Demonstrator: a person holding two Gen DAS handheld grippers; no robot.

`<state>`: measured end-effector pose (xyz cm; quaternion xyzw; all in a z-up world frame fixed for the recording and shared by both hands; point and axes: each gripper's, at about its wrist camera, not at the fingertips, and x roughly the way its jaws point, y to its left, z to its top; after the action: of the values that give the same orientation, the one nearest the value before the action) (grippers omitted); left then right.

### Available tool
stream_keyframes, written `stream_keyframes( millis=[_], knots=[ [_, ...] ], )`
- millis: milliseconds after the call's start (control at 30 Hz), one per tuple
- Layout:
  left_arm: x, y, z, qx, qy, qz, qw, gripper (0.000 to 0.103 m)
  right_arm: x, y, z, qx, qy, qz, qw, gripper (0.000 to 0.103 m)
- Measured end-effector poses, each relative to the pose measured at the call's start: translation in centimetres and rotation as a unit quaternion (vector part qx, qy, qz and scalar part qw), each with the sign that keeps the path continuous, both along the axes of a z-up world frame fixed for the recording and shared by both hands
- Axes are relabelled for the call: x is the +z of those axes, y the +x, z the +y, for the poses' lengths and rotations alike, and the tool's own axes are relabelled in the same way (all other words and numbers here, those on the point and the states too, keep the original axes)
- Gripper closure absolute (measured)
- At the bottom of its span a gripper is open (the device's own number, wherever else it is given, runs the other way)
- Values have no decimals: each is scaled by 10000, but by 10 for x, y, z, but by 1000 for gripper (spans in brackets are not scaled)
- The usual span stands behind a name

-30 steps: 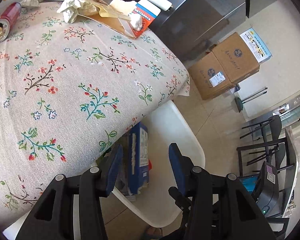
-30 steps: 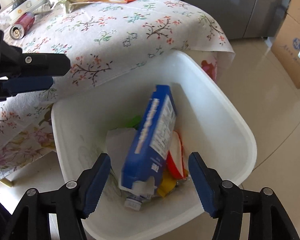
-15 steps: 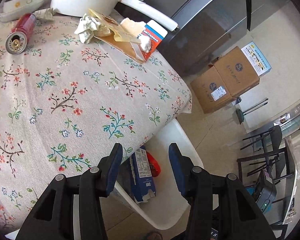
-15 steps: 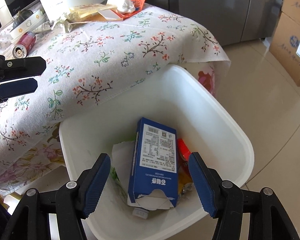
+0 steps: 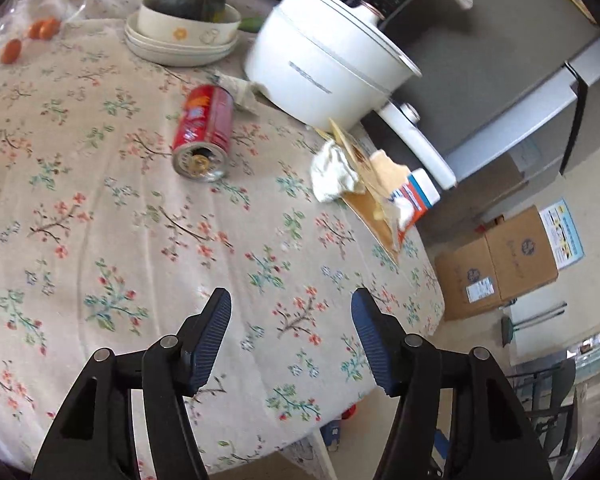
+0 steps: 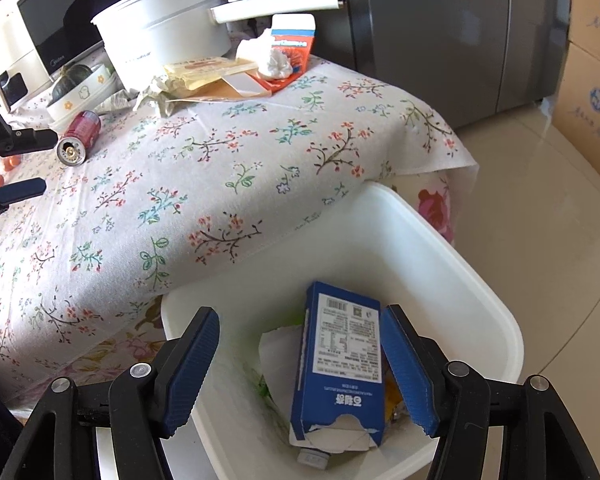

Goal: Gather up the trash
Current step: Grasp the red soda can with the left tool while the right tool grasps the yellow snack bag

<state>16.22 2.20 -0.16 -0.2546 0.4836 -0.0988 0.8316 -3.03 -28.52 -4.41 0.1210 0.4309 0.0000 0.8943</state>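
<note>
Your left wrist view looks down across the tabletop (image 5: 140, 240). Your right one faces the bin (image 6: 460, 264) closely. Both share the red can (image 5: 204, 132).

Floral-clothed table (image 5: 148, 240), red can (image 5: 203, 132), white pot (image 5: 324, 68), crumpled tissue (image 5: 334, 170)

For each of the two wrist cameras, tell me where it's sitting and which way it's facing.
Left wrist: above the floral table, looking down across it at the red can; its own left gripper shows, jaws opening, empty.
Right wrist: over the white bin beside the table, looking into it at the blue carton; right gripper open.
Shared: table, can, white pot.
</note>
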Motion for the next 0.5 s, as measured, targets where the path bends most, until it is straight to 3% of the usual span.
stream_keyframes(
  millis=[167, 300, 400, 500],
  knots=[
    [4, 28, 57, 961, -197, 121, 9951, 34, 1, 23, -3, 100, 883, 126, 9960, 31],
    [-9, 46, 67, 1239, -218, 415, 9912, 32, 28, 51, 11, 273, 92, -172, 9994, 31],
    [-12, 66, 55, 971, -218, 558, 9935, 32, 44, 83, 15, 536, -155, -320, 9979, 31],
    [-5, 86, 43, 753, 54, 405, 9963, 32, 53, 126, 11, 632, -273, -394, 9968, 32]
  ],
)
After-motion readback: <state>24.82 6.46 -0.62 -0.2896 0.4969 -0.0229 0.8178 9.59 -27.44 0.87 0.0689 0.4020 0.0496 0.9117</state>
